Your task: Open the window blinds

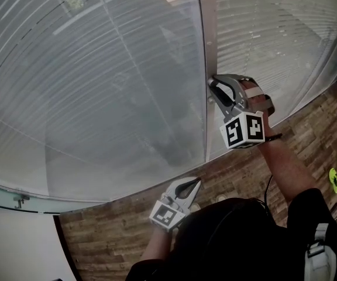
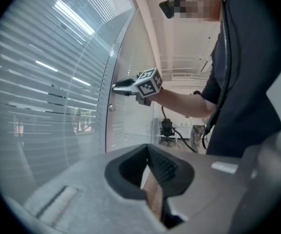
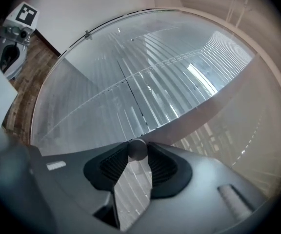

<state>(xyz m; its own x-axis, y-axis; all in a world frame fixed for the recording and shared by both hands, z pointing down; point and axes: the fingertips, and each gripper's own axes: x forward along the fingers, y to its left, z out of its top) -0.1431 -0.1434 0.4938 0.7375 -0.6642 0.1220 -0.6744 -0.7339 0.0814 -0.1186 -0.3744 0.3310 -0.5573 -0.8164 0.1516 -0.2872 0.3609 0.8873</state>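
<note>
Brown wood floor (image 1: 116, 221) runs along a big glass wall. The blinds (image 1: 98, 86) cover the glass from side to side. Their slats lie nearly flat, so only thin lines of light show through. A tall post (image 1: 206, 51) stands between two panes. The right gripper (image 1: 212, 86) is held up against this post, and its fingers squeeze a small round knob (image 3: 137, 149) from both sides. The left gripper (image 1: 196, 181) hangs lower, close to the person's body and away from the glass. Its fingers are pressed together at the tips, with nothing between them, and it touches neither the blinds nor the post.
</note>
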